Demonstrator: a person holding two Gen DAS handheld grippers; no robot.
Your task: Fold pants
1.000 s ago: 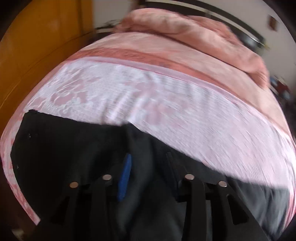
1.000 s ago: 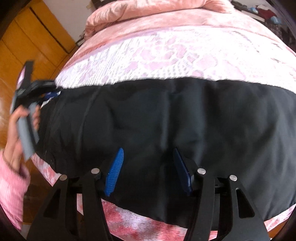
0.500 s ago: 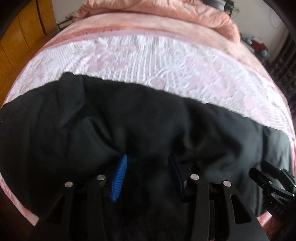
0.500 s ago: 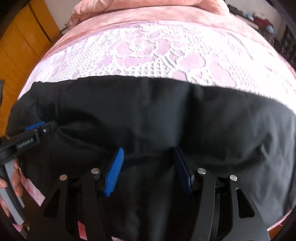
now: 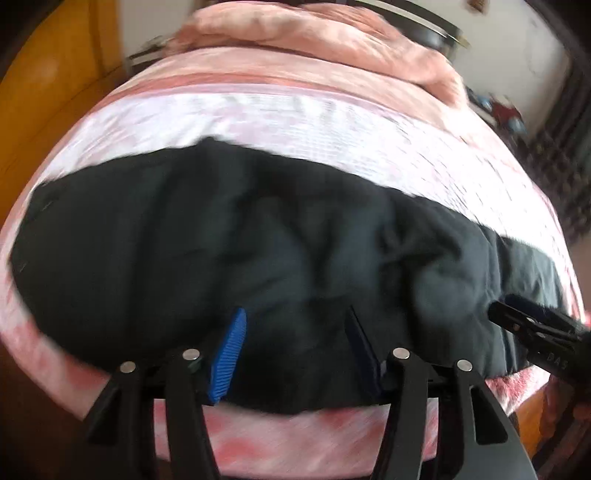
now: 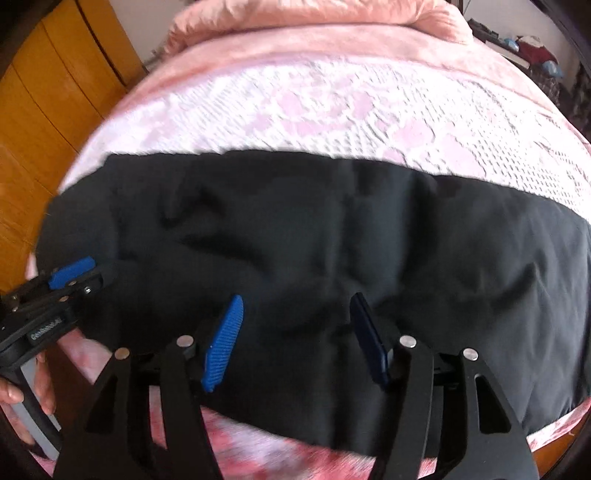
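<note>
- The black pants (image 5: 288,236) lay spread across the near part of the bed, on the pink and white lace bedspread (image 5: 332,122), and they reached almost from one side of the bed to the other.
- The cloth was not flat; in both views I saw soft wrinkles and low folds near the middle of it.
- My left gripper (image 5: 295,347) hung over the near edge of the pants, pointing steeply down. Its jaws had just been opening, and they stood apart, with the blue pad (image 5: 229,358) on one side and the dark pad (image 5: 364,354) on the other. The black cloth was behind the gap, but the pads did not press on it.
- My right gripper (image 6: 295,339) was in the same kind of position, further along the near edge. Its jaws had also just been opening and stood apart, and nothing was pinched between its fingers (image 6: 223,343).
- In the right wrist view my left gripper (image 6: 79,275) came in from the left border, with its tips over the left part of the pants, and my hand (image 6: 22,395) held its grey handle.
- In the left wrist view the black body of my right gripper (image 5: 535,332) showed at the right border, over the right end of the pants; this view was blurred there.
- At the far end of the bed lay a bunched pink blanket (image 6: 314,22), and a wooden wardrobe (image 6: 44,110) stood at the left.
</note>
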